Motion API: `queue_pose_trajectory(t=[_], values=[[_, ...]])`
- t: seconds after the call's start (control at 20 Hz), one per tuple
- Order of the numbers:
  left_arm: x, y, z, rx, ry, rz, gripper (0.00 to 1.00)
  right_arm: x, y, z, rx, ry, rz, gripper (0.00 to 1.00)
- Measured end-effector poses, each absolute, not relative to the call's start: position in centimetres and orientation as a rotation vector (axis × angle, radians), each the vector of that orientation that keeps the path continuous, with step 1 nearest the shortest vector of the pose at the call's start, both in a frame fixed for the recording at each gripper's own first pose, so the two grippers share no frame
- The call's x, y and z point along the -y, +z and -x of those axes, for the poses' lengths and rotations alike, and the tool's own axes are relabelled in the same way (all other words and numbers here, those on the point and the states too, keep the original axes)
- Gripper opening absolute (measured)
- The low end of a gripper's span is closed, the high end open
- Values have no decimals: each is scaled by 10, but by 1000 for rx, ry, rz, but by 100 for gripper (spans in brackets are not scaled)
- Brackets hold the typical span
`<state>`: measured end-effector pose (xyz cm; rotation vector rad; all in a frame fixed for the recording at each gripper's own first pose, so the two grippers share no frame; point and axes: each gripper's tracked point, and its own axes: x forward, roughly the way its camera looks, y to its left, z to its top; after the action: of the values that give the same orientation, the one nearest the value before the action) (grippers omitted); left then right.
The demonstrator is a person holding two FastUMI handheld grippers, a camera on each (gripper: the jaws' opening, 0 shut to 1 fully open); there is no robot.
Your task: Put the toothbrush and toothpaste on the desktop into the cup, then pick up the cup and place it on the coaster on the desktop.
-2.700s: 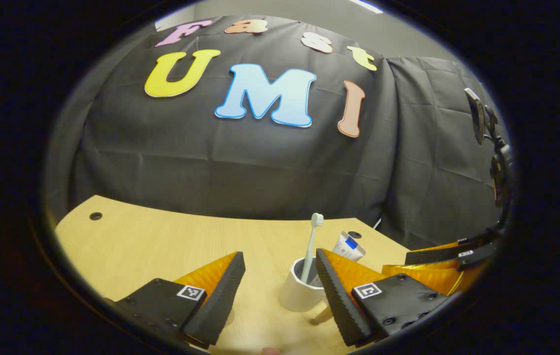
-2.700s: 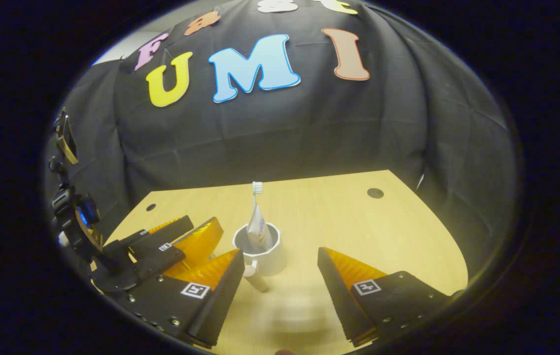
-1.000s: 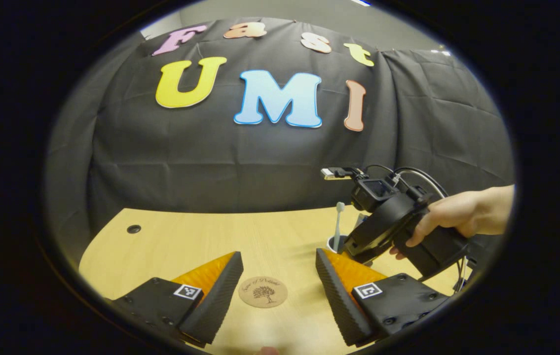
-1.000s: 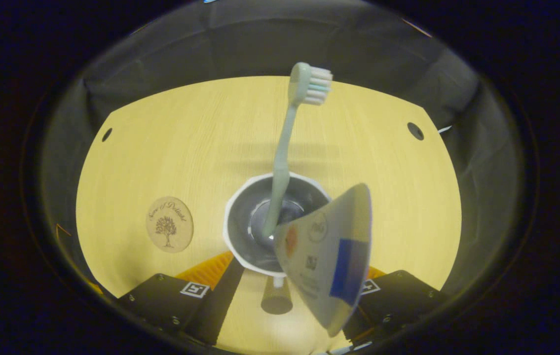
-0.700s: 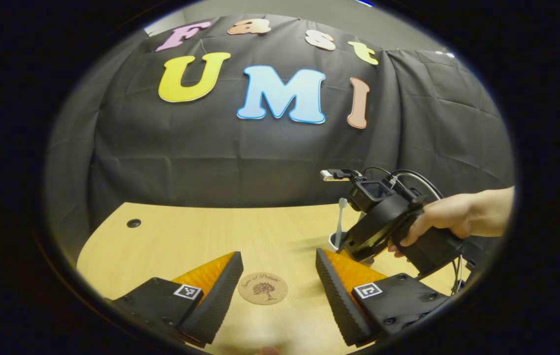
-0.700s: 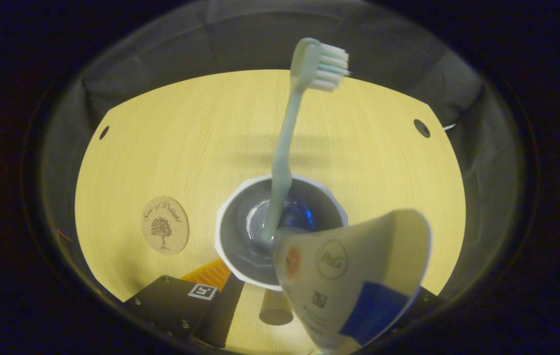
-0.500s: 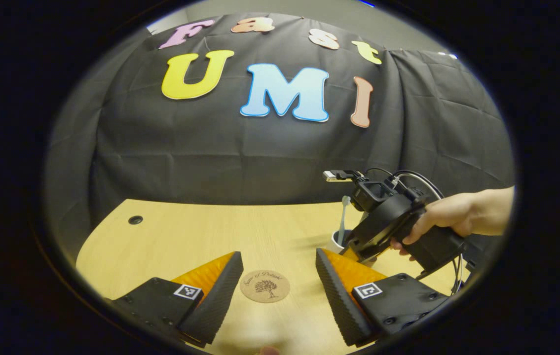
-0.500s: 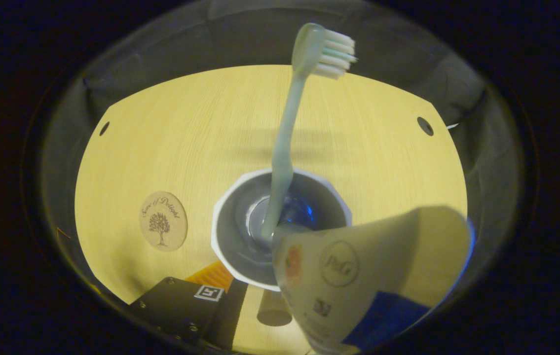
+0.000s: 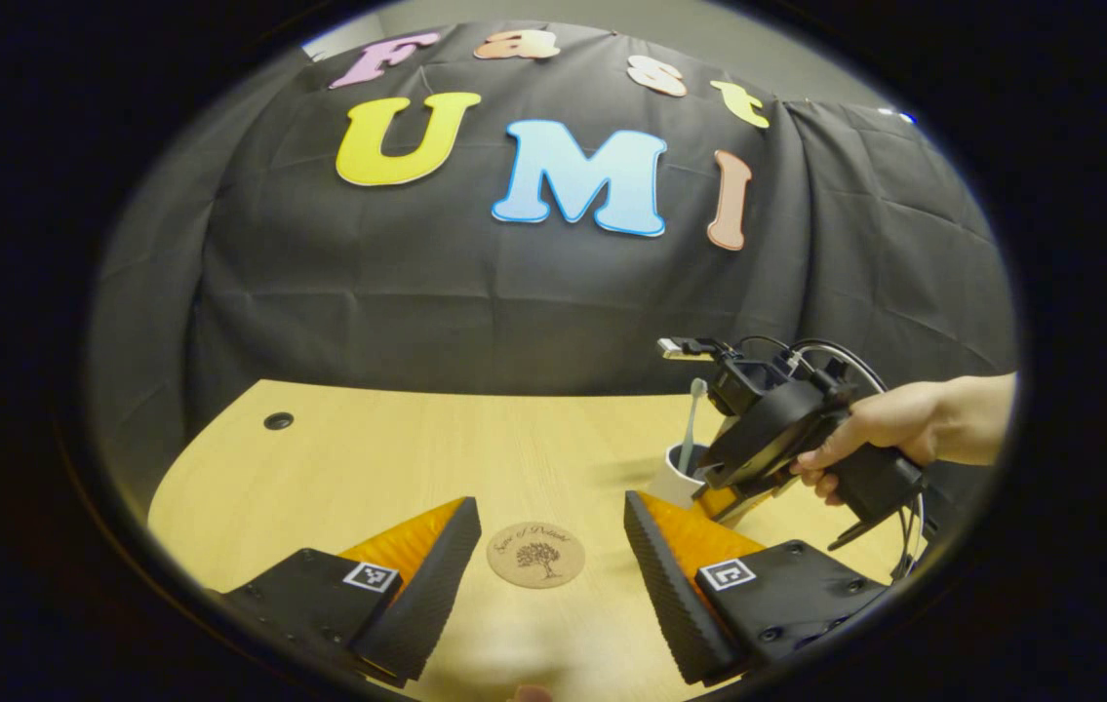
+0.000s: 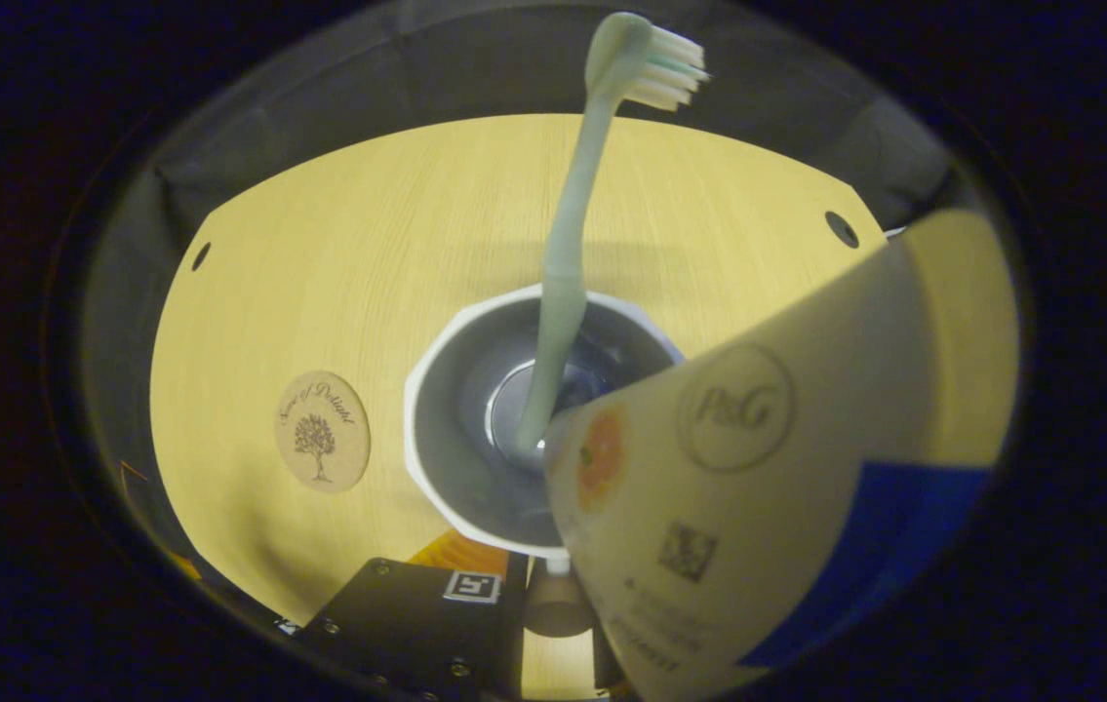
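In the right gripper view I look down into the white cup (image 10: 426, 409). A pale green toothbrush (image 10: 568, 244) stands in it, and the toothpaste tube (image 10: 758, 468) leans out toward the camera. My right gripper (image 10: 558, 624) is shut on the cup's handle (image 10: 555, 603); the tube hides most of one finger. The round cork coaster (image 10: 322, 431) lies left of the cup. In the left gripper view the coaster (image 9: 535, 554) lies on the desk between the fingers of my open left gripper (image 9: 550, 507), which holds nothing. The cup (image 9: 672, 480) stands to the right.
A hand (image 9: 880, 429) holds the right gripper (image 9: 724, 492), with cables trailing behind it. The wooden desk (image 9: 368, 458) has cable holes (image 9: 278, 420) (image 10: 842, 229) near its back corners. The black cloth wall rises just behind the desk.
The right gripper has come down over the cup and its fingers have narrowed onto the handle. The toothpaste tube now looms larger. The left gripper drew back over the coaster.
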<state>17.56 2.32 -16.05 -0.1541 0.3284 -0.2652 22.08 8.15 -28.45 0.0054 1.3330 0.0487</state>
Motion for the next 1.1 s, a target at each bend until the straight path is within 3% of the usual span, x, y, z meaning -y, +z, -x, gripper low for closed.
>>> queue_pose_trajectory(t=[0.75,1.0,1.05,1.1], values=[[-76,-168,-145,-340,-171,177,93,-162,-258,-212,-1269,199,51,23],[-90,-169,-133,-342,-143,181,96,-194,-248,-211,-1257,263,92,22],[-93,-170,-131,-343,-138,183,93,-200,-249,-210,-1259,273,98,22],[-96,-170,-129,-343,-131,185,96,-204,-251,-210,-1262,283,104,22]])
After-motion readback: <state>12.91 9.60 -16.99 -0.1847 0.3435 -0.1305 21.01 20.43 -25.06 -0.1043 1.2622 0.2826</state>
